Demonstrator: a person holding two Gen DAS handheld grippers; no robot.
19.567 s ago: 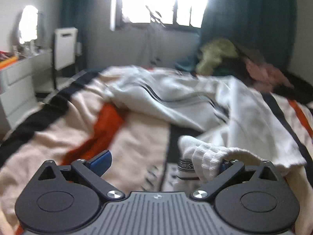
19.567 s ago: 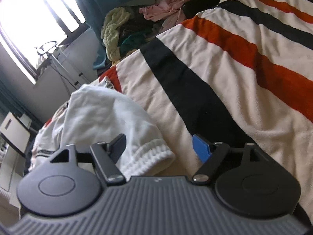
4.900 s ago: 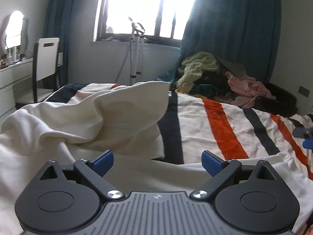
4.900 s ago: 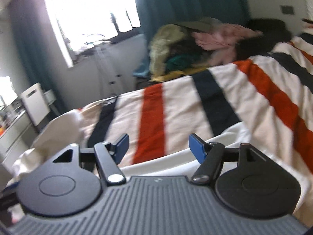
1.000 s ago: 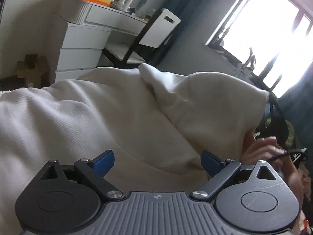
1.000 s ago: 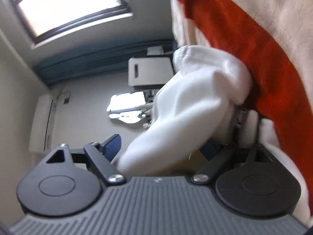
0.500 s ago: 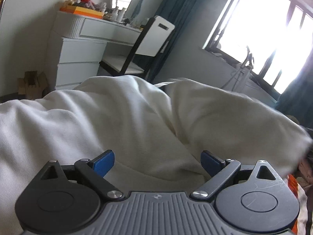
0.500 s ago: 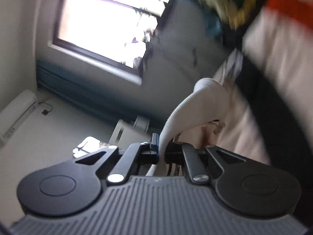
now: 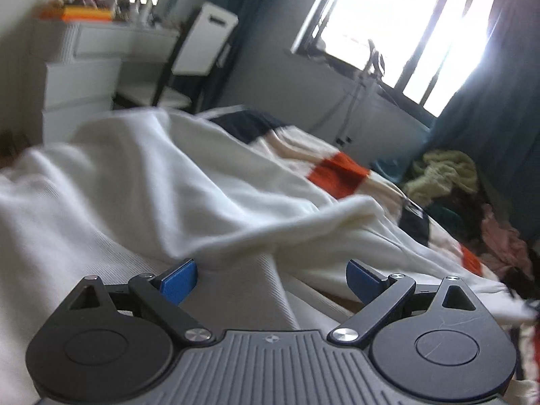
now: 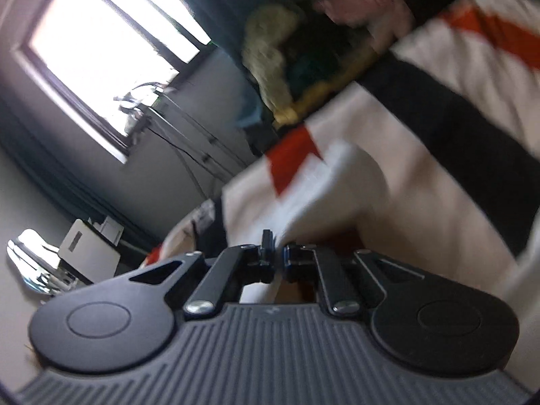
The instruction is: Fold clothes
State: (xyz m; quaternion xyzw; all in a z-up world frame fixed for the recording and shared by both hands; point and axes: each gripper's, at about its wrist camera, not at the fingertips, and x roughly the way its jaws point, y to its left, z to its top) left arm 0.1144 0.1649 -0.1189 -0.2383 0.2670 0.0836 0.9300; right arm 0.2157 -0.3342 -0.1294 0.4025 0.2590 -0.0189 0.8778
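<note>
A white knit garment (image 9: 141, 195) lies rumpled across the striped bed, and a long fold of it (image 9: 297, 222) stretches toward the right. My left gripper (image 9: 271, 278) is open just above the cloth, with nothing between its blue pads. My right gripper (image 10: 276, 260) is shut on an edge of the white garment (image 10: 337, 182), which rises stretched from the jaws over the bedspread.
The bed has a cream, black and orange striped cover (image 10: 465, 125). A heap of other clothes (image 9: 449, 179) lies at the far end under the teal curtain. A white dresser (image 9: 81, 77) and a chair (image 9: 206, 47) stand at the left. A window (image 9: 405, 27) is behind.
The right gripper, shut on the white cloth, has swung and pulled it across the bed. In the left view the raised fold has dropped and stretched to the right.
</note>
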